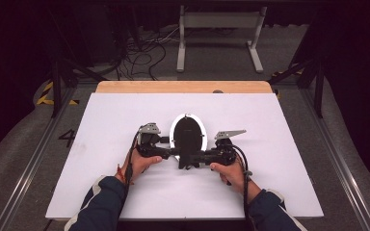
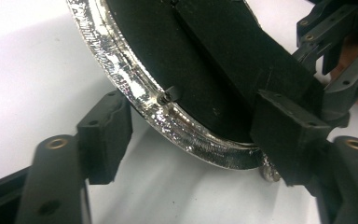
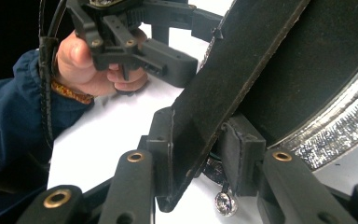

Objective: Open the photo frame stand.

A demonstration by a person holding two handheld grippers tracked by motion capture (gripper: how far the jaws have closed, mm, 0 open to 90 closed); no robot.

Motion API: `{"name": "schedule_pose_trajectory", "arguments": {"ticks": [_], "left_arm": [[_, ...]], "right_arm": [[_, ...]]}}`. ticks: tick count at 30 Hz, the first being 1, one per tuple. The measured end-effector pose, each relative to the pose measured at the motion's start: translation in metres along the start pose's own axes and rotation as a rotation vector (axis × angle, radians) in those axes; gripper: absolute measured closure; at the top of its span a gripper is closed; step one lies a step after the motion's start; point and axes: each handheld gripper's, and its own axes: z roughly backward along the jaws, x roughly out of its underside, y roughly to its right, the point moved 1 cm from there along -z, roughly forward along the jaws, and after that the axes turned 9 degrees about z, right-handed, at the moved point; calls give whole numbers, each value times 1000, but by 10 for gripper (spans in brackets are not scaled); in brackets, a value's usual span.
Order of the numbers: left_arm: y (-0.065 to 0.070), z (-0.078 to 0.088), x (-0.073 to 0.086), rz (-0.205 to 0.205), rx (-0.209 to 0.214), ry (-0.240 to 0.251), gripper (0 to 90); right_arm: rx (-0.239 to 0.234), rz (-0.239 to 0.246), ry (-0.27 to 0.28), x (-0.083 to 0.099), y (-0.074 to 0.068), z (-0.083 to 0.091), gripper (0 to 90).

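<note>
An oval picture frame (image 1: 188,132) lies face down on the white board (image 1: 101,192), showing a black back (image 2: 168,46) and a shiny silver rim (image 2: 121,70). A black stand flap (image 3: 233,70) rises from its back. My right gripper (image 3: 200,149) is shut on the lower end of that flap, with both pads pressed on it. My left gripper (image 2: 196,140) straddles the frame's near rim. Its left pad (image 2: 105,135) stands clear of the rim, so it is open. In the high view the left gripper (image 1: 171,151) and the right gripper (image 1: 200,156) meet at the frame's near end.
A small glittering stud (image 3: 225,203) hangs at the frame's lower edge. The board rests on a wooden table (image 1: 183,86). Behind it are a white metal stand (image 1: 219,29) and loose cables (image 1: 139,53) on the floor. Metal rails (image 1: 33,159) flank the table.
</note>
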Motion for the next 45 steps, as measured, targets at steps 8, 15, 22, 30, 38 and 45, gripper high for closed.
{"name": "schedule_pose_trajectory", "arguments": {"ticks": [8,15,22,30,38,45], "left_arm": [[1,10,-1,-5,10,44,564],[7,16,-4,-40,15,88,624],[20,20,-7,-145,-22,98,646],[25,16,-5,-180,21,69,641],[33,18,-6,-235,-30,68,659],[38,22,-7,-286,-95,109,734]], "right_arm": [[2,11,-18,3,1,3,668],[18,31,-31,2,-1,4,689],[33,53,-36,1,-3,6,742],[52,77,-45,0,-7,7,749],[71,102,-48,-2,-11,10,763],[93,143,-41,-7,-15,14,763]]}}
